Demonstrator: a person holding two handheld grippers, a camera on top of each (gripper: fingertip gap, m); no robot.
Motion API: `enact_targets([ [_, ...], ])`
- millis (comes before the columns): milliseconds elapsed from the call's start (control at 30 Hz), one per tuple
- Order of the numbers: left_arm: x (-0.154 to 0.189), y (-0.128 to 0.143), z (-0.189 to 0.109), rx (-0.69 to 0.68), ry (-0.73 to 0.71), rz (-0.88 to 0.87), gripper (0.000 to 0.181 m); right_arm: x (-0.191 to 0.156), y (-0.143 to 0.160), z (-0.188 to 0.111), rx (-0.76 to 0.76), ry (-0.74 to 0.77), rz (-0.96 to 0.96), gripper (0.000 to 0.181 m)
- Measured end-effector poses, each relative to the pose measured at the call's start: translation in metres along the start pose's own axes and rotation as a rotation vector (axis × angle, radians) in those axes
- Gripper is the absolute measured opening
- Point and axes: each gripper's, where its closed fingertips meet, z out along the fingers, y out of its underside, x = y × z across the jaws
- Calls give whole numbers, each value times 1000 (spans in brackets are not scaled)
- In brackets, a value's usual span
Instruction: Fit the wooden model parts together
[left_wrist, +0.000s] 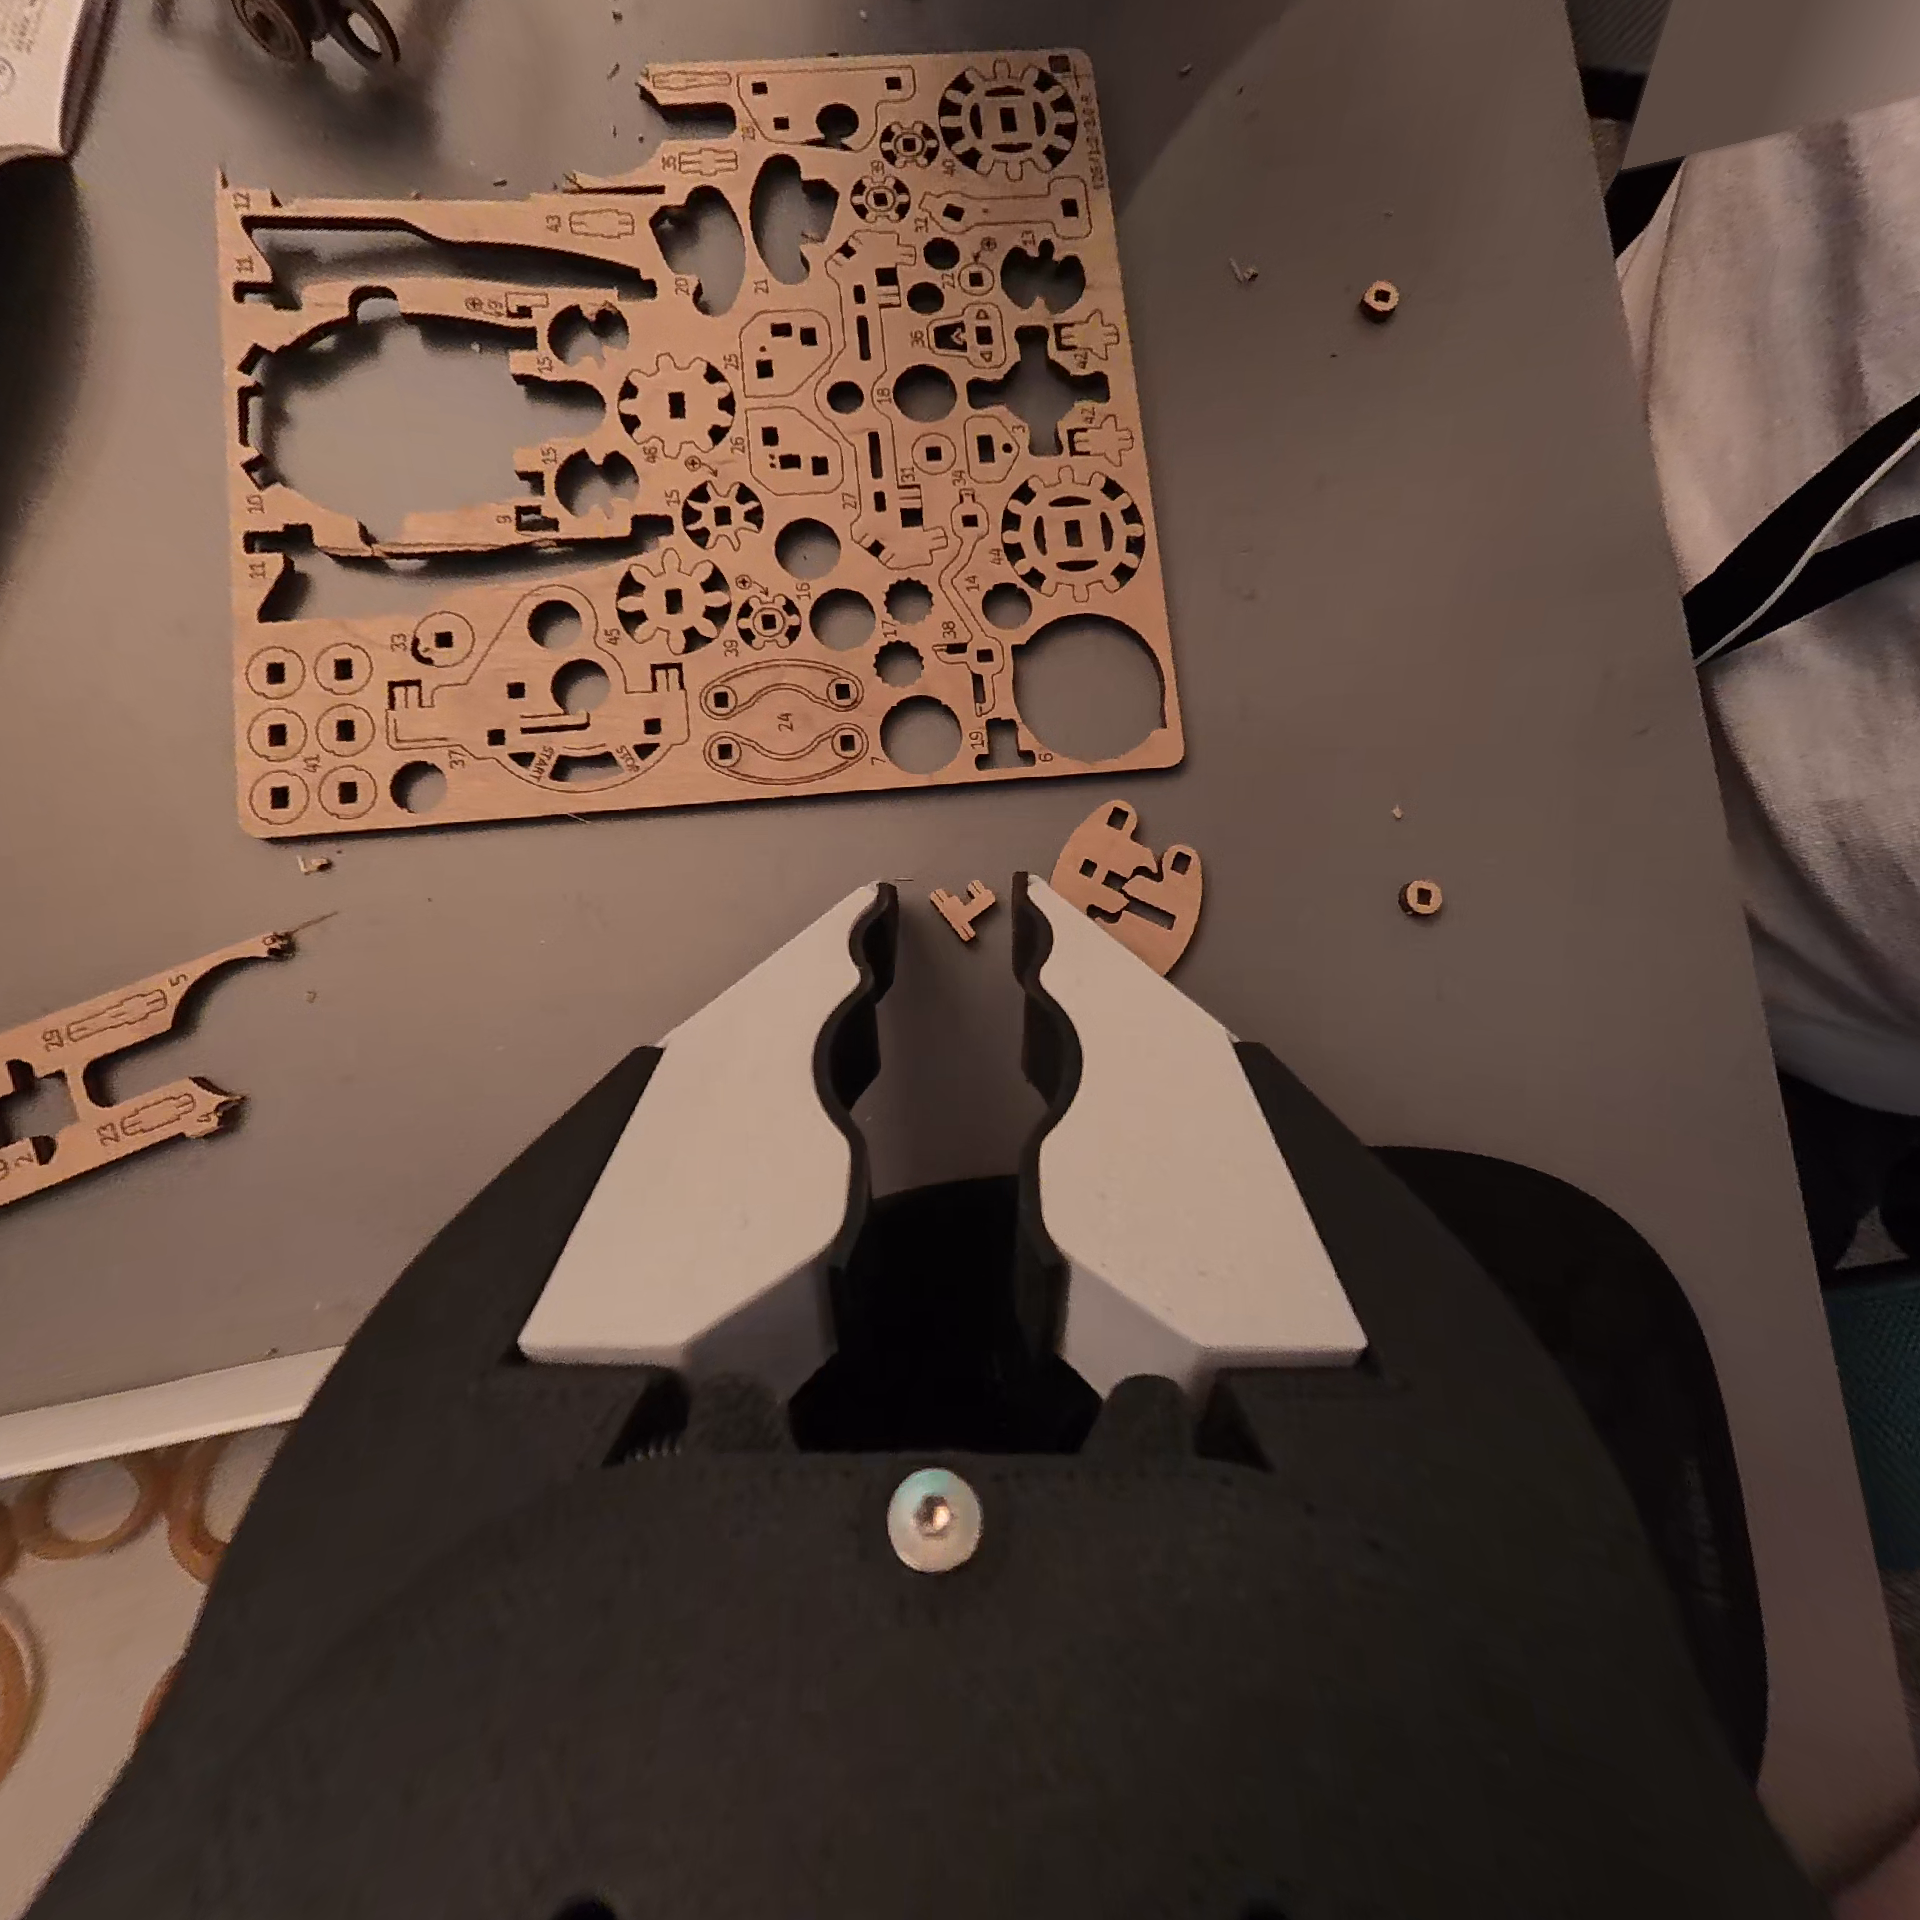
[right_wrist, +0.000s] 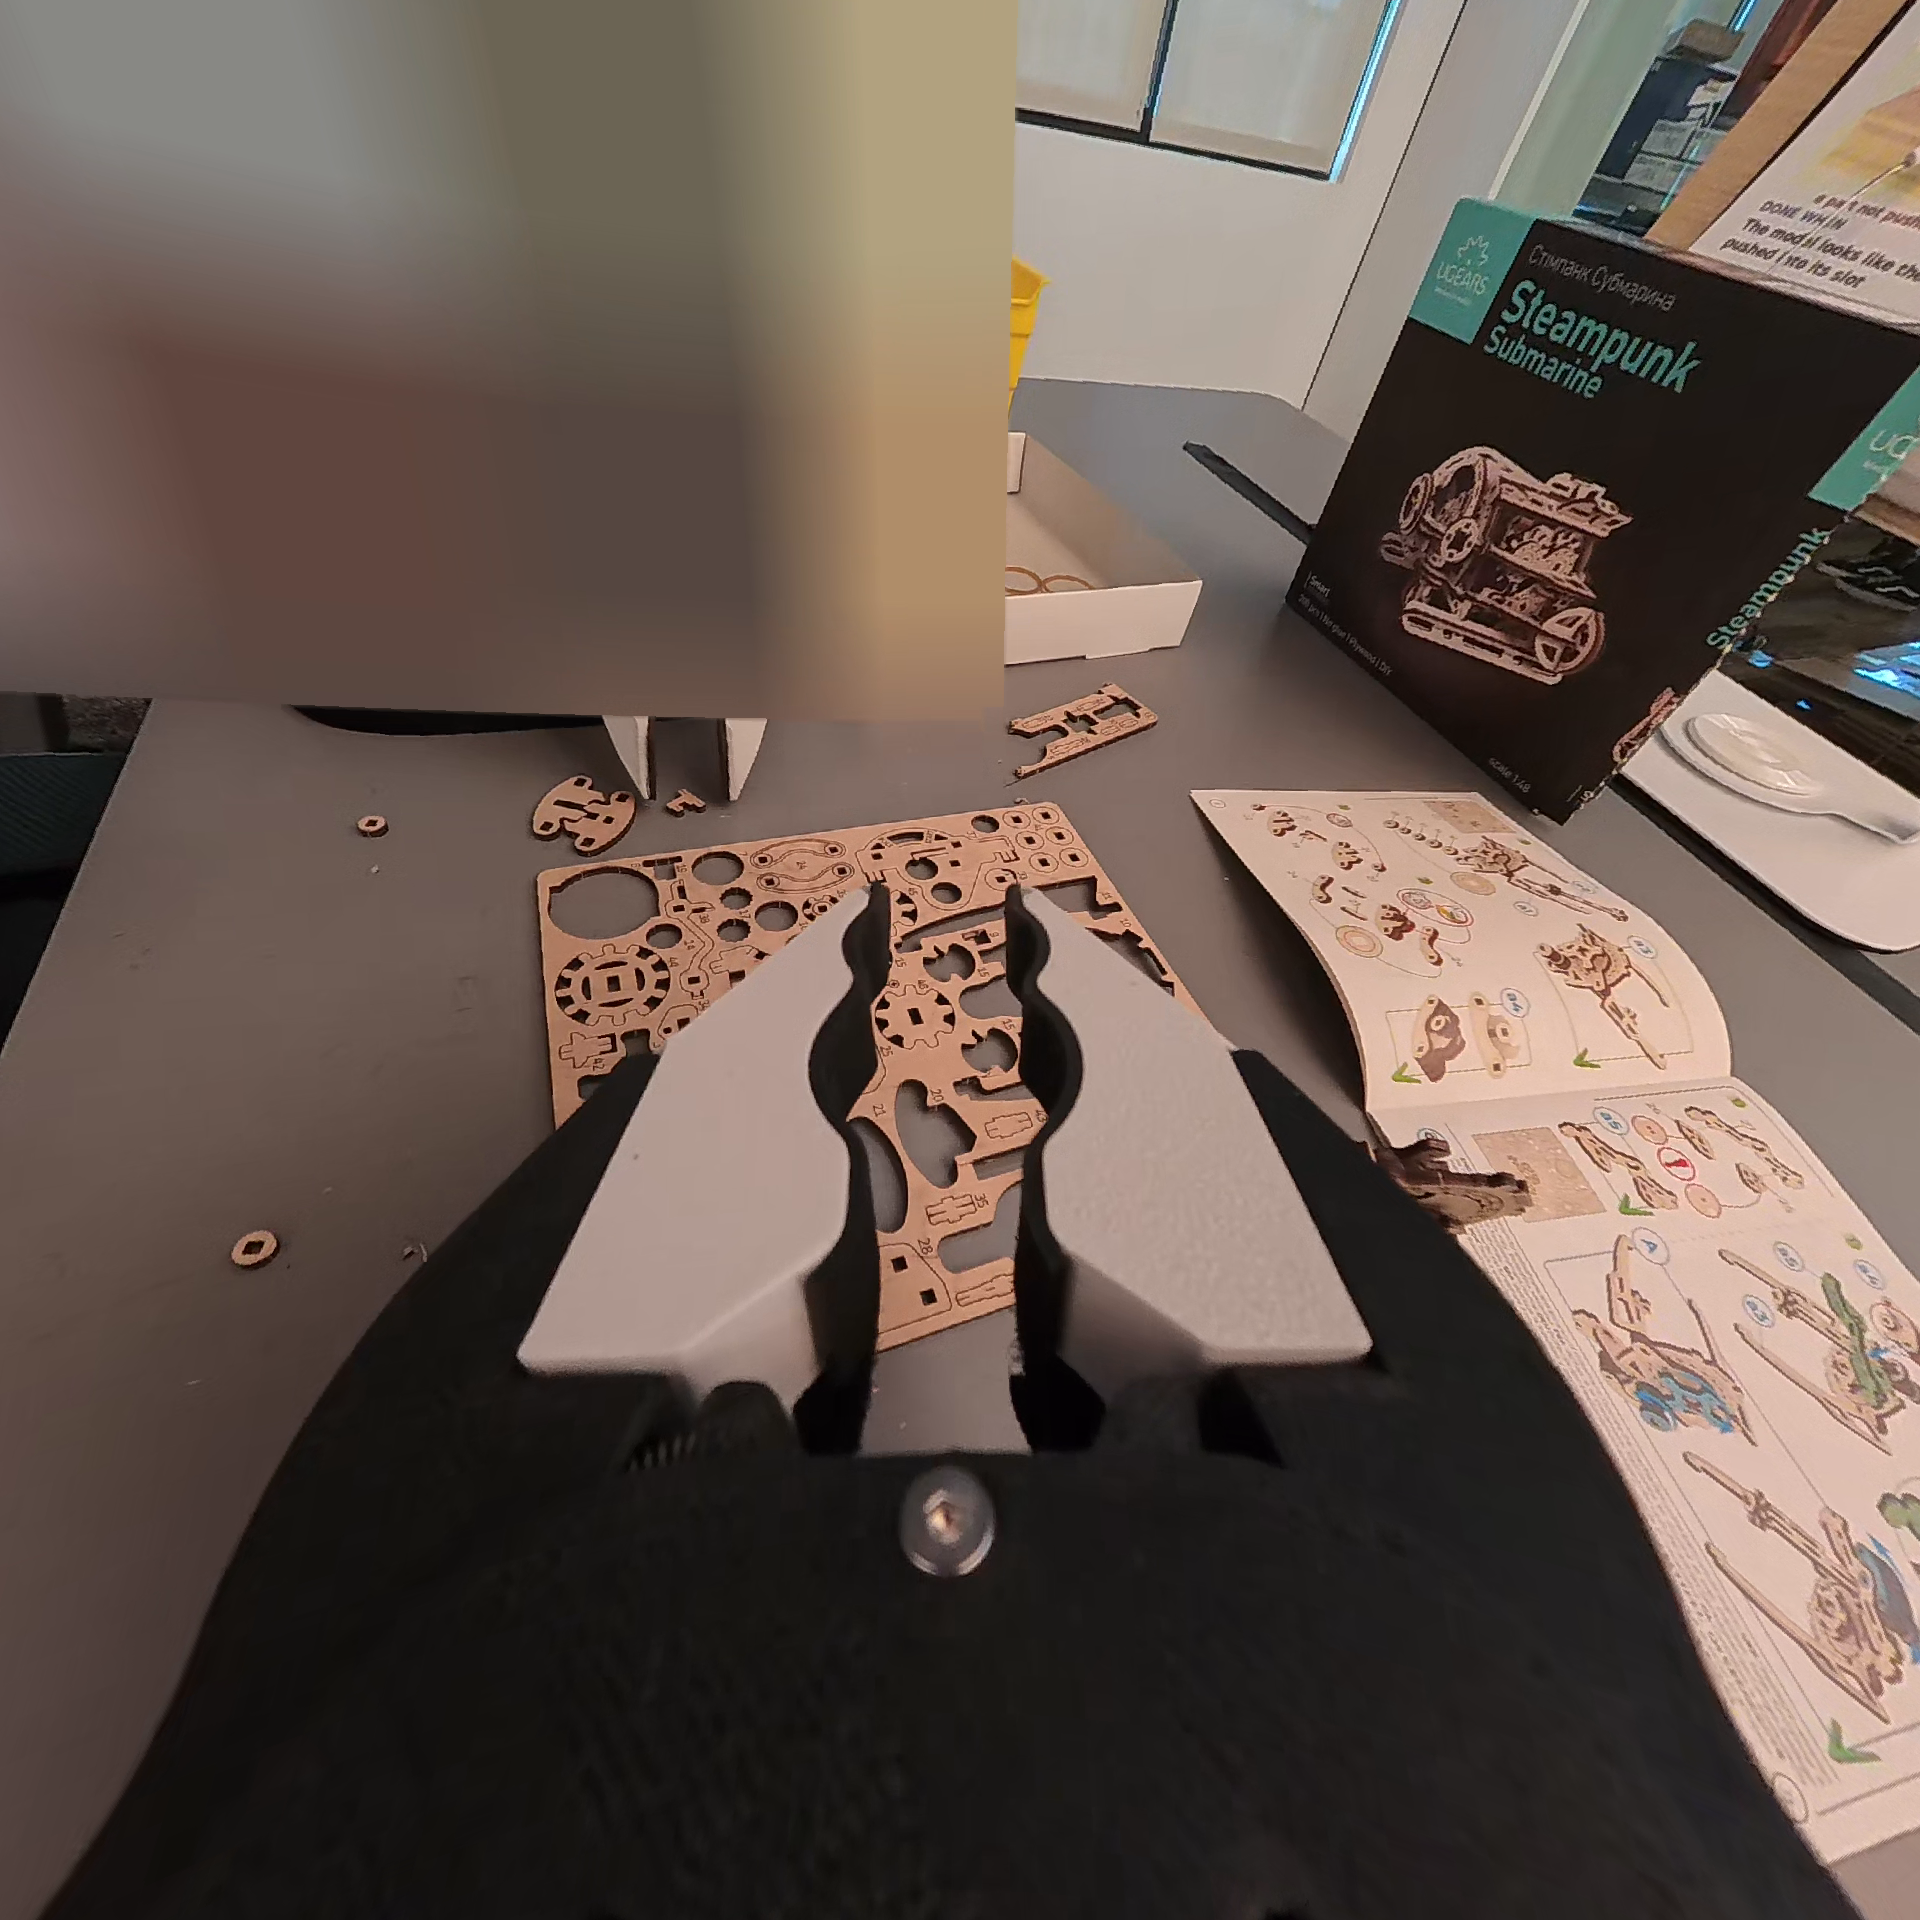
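I am working over a grey tabletop (left_wrist: 1455, 520) in a room with white walls and windows at the back. My left tongs (left_wrist: 954, 899) are spread, holding nothing, with their tips low over the surface. A small key-shaped wooden piece (left_wrist: 963, 908) lies flat between those tips, and I cannot tell whether either finger touches it. Just to its right lies a rounded wooden plate (left_wrist: 1138, 894) with square holes, partly hidden by the right finger. Beyond them the large wooden parts sheet (left_wrist: 686, 457) lies flat, many of its shapes already punched out. A smaller leftover strip (left_wrist: 104, 1081) of sheet lies off to the left, and two small wooden rings (left_wrist: 1420, 899) sit apart on the right, one nearer and one farther. My right tongs (right_wrist: 943, 899) are also spread and empty, hovering over the same parts sheet (right_wrist: 727, 935) from the opposite side. From that view I see the left tongs' white fingers (right_wrist: 634, 753) at the far edge of the sheet, with the key-shaped piece (right_wrist: 683, 801) and the rounded plate (right_wrist: 582, 810) beside them. An open instruction booklet (right_wrist: 1558, 1091) lies to the right, a dark model box (right_wrist: 1579, 499) stands behind it, and a white tray (right_wrist: 1101, 613) sits farther back.
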Motion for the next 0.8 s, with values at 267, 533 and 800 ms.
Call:
enact_targets([
  [267, -1, 1, 1, -18, -13, 5, 21, 1, 1, 1, -4, 3, -5, 20],
  [533, 0, 1, 2, -27, -22, 21, 23, 0, 0, 0, -4, 3, -7, 20],
  [800, 1, 0, 3, -29, -22, 21, 18, 1, 0, 0, -6, 6, -11, 20],
])
